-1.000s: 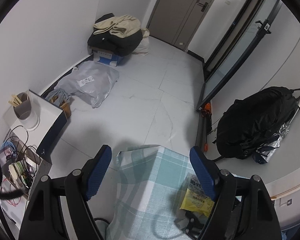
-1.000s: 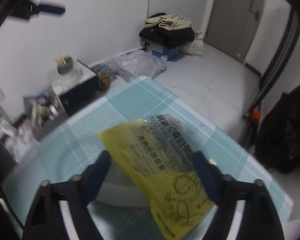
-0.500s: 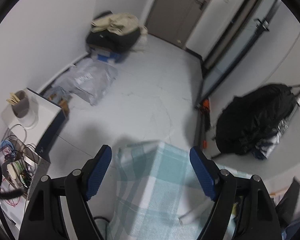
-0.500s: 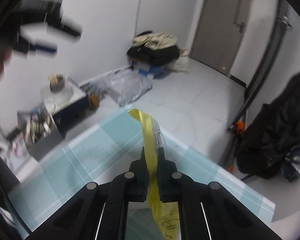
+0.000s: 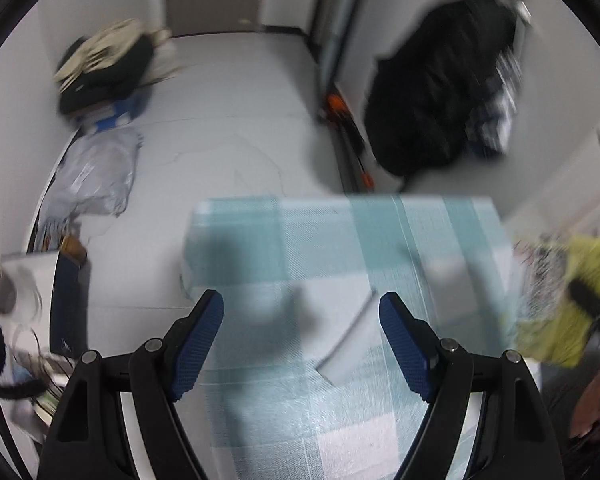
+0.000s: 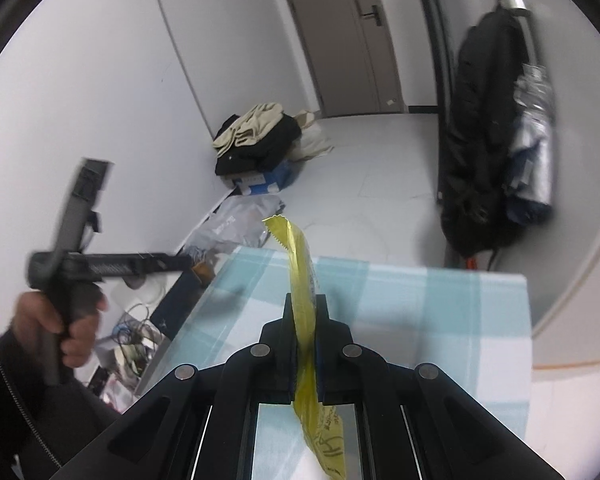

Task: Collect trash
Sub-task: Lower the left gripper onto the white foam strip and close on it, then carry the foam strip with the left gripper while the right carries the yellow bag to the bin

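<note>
Wrapper [image 6: 300, 264], flat on the tablecloth [image 6: 440, 312] earlier, now hangs pinched in right fingers [image 6: 288, 320]; left fingers [image 5: 198, 344] spread.

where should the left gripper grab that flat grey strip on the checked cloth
Grip the grey strip across its narrow width, near the middle, coming down from above. It lies flat and slanted on the checked cloth, so the open left gripper would likely need rolling to straddle the long edges. The view is blurred; thickness is unclear.
</note>
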The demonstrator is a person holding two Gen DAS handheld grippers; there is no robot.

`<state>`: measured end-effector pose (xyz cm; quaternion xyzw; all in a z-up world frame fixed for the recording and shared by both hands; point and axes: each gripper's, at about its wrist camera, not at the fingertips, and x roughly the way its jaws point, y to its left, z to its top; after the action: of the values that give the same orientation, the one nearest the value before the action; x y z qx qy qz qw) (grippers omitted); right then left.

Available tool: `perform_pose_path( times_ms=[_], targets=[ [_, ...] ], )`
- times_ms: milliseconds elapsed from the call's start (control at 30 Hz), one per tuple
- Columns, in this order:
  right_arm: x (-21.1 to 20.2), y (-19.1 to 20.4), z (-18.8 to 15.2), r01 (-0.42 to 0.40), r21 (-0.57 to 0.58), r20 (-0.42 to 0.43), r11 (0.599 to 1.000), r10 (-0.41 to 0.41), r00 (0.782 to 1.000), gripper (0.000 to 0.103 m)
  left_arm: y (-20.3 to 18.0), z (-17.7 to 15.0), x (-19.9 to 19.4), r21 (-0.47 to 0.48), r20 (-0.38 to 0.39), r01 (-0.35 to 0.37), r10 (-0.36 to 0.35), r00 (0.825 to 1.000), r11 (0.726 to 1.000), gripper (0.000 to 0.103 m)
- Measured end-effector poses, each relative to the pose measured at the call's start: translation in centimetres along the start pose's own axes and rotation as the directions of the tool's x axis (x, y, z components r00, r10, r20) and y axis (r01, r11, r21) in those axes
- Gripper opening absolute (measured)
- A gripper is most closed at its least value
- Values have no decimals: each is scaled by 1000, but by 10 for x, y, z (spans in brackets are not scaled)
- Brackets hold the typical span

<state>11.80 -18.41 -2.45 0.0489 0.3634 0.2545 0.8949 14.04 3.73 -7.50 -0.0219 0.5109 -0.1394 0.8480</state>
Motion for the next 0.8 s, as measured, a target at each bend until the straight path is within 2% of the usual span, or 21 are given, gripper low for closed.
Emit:
perform_pose_path(
  times_ms=[133,200,267,367,400,533,600,667,800],
  targets=[
    [-23,-11,-19,10,40,0,999,-10,1000,5,-19,-10,20,103,-68,19,-12,998,995,78],
    [-32,-18,-27,12,66,8,998,-13,1000,5,-21,-17,30,108,-106,62,-51,993,992,77],
    [-41,-25,-33,15,94,16,995,-17,1000,5,-25,-23,41,136,-144,60,-40,989,989,75],
    [-53,-32,-41,-2,132,31,991,-2,1000,5,-31,-29,52,206,-175,22,14,985,978,61],
    [-58,-33,-43,0,137,40,991,-5,999,5,-32,-30,54,210,-180,21,18,983,977,51],
    [-66,-33,-50,-10,149,52,989,2,999,5,-36,-29,50,232,-168,23,17,986,972,42],
    [-69,-33,-52,-19,152,57,988,11,998,5,-37,-28,48,253,-149,-25,65,987,967,25],
    [-72,-30,-54,-28,147,63,989,19,998,5,-35,-26,45,233,-148,-23,59,987,972,13],
    [-78,-28,-57,-28,129,78,991,18,997,6,-33,-27,39,212,-134,-46,76,988,976,5]
  ],
)
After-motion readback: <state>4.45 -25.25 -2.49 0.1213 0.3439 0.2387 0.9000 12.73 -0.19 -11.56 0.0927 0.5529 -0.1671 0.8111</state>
